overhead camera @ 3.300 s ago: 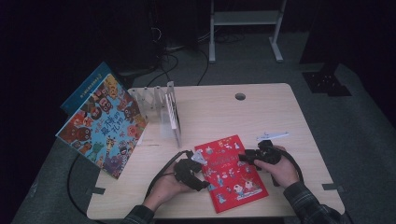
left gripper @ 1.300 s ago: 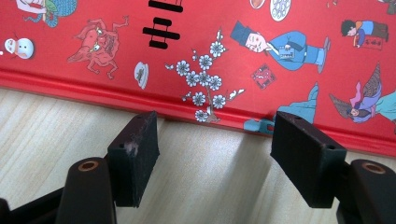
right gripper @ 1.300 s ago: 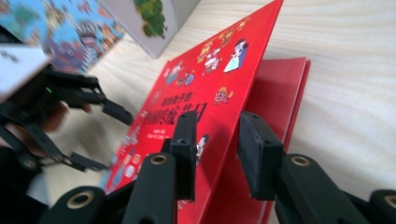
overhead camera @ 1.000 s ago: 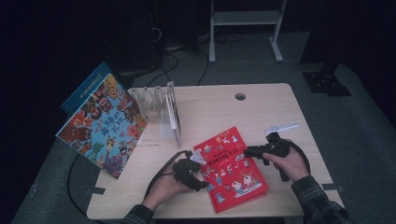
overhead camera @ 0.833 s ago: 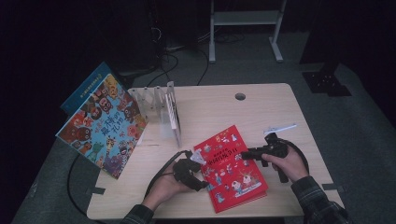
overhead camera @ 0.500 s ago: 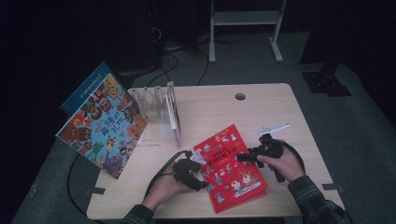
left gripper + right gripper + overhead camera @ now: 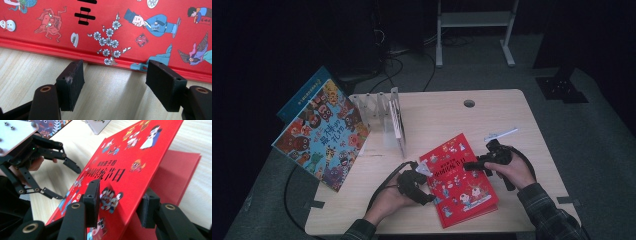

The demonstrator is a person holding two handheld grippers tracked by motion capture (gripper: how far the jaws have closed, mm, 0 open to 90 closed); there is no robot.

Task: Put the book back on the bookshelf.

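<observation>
Red book (image 7: 459, 182): lying in the lower middle of the high view, on the wooden table (image 7: 492, 117), its front cover being lifted along the right edge.
Right gripper (image 7: 468, 165): straddling the raised cover (image 7: 130, 170), one jaw above and one below; jaws have just been opening, and contact is unclear.
Left gripper (image 7: 424, 172): sitting at the book's left edge (image 7: 100, 58), jaws standing apart over bare wood, gripping nothing.
Upper left: a blue picture book (image 7: 319, 135) leaning beside a clear rack (image 7: 384, 107).

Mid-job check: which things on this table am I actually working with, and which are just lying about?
In the job:
- red book, front cover lifted, clamped at its edge
- right gripper, on that cover
- left gripper, open at the spine

Lying about:
- blue picture book, propped at the table's left edge
- clear book rack
</observation>
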